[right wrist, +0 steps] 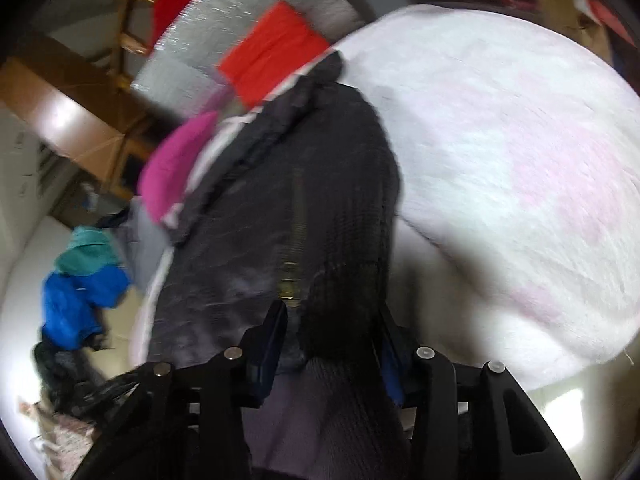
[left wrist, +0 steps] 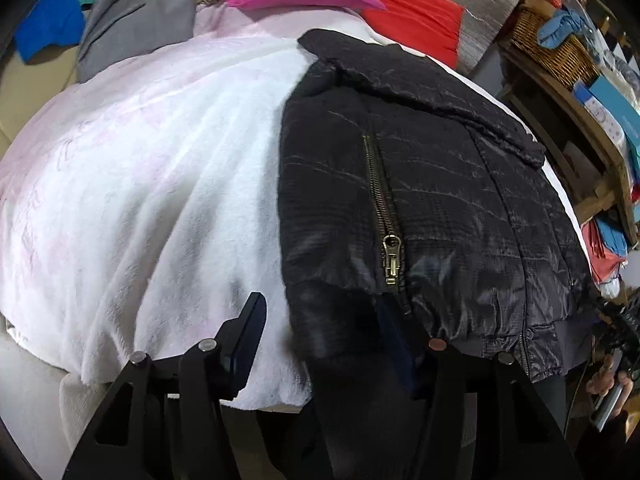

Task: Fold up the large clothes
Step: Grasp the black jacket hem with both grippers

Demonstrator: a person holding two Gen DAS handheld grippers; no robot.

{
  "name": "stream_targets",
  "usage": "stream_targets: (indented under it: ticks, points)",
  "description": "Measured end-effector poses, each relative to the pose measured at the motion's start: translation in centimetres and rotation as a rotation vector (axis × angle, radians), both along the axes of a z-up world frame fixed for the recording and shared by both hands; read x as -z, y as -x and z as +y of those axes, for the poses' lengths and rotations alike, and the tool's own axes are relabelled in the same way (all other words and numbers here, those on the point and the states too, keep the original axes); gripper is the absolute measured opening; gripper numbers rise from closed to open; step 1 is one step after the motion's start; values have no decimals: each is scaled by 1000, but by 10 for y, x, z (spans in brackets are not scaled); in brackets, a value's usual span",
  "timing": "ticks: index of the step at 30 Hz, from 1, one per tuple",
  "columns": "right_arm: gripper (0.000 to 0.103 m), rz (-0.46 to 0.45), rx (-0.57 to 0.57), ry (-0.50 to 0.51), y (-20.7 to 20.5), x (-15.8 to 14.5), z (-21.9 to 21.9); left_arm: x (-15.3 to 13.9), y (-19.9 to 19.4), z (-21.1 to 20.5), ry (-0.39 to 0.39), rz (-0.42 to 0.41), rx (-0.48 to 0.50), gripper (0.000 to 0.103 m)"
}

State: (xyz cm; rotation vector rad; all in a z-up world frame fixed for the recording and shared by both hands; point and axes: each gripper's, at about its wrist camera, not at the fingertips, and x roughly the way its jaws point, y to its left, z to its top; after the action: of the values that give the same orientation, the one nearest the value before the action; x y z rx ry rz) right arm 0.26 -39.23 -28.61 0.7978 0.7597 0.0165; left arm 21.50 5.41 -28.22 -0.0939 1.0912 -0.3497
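I see the black puffer jacket [left wrist: 420,184] flat on the white fleece blanket [left wrist: 140,184] on the bed. L gripper [left wrist: 320,336] & R gripper [right wrist: 332,344] fingers both clamped on its ribbed hem.

Both wrist views close over the black jacket [left wrist: 420,200] [right wrist: 300,208] hem, facing across the shared white blanket [left wrist: 140,200] [right wrist: 500,140]
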Motion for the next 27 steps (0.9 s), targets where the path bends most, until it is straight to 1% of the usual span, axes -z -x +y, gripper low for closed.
stream_targets:
  ticks: [1, 4, 6, 7, 8, 9, 11, 12, 14, 16, 18, 20, 21, 22, 23, 24, 26, 27]
  points:
    - [47, -4, 0, -7, 0, -1, -2, 0, 0, 0, 3, 1, 3, 59]
    - [47, 51, 25, -12, -2, 10, -10, 4, -4, -4, 44, 17, 23, 59]
    - [47, 66, 37, -36, -5, 21, -16, 6, -5, -6, 48, 20, 30, 50]
    - [47, 83, 38, -42, -7, 27, -16, 6, -6, -9, 32, 17, 31, 44]
    - [47, 94, 30, -49, -9, 29, -15, 7, -6, -9, 20, 17, 32, 43]
    - [47, 97, 12, -55, -12, 30, -12, 7, -7, -11, 19, 17, 34, 43]
    - [47, 51, -39, -48, -13, 20, -2, 5, -8, -13, 17, 12, 42, 43]
    - [47, 9, -69, -41, -12, 11, 3, 5, -9, -13, 16, 11, 45, 43]
    - [47, -21, -87, -12, -11, 1, 6, 8, -15, -14, 21, 35, 41, 55]
    - [47, 29, -79, -16, -18, 8, 2, 13, -20, -16, 40, 50, 36, 56]
    - [48, 94, -82, -49, -29, 23, -1, 14, -23, -20, 46, 47, 40, 55]
    - [49, 109, -83, -73, -36, 29, -2, 13, -24, -25, 44, 39, 40, 48]
    - [41, 91, -87, -61, -38, 25, 2, 11, -23, -26, 45, 34, 42, 45]
    - [29, 72, -95, -35, -40, 20, 6, 7, -22, -27, 49, 19, 46, 37]
    - [27, 48, -109, -2, -41, 11, 11, 2, -21, -28, 55, -2, 51, 25]
    - [27, 18, -116, 19, -40, 2, 16, -5, -20, -28, 47, -31, 44, 17]
    - [27, -57, -127, 19, -37, -15, 20, -14, -20, -26, 64, -51, 51, 18]
    - [27, -78, -128, 12, -37, -20, 21, -14, -22, -26, 72, -46, 52, 18]
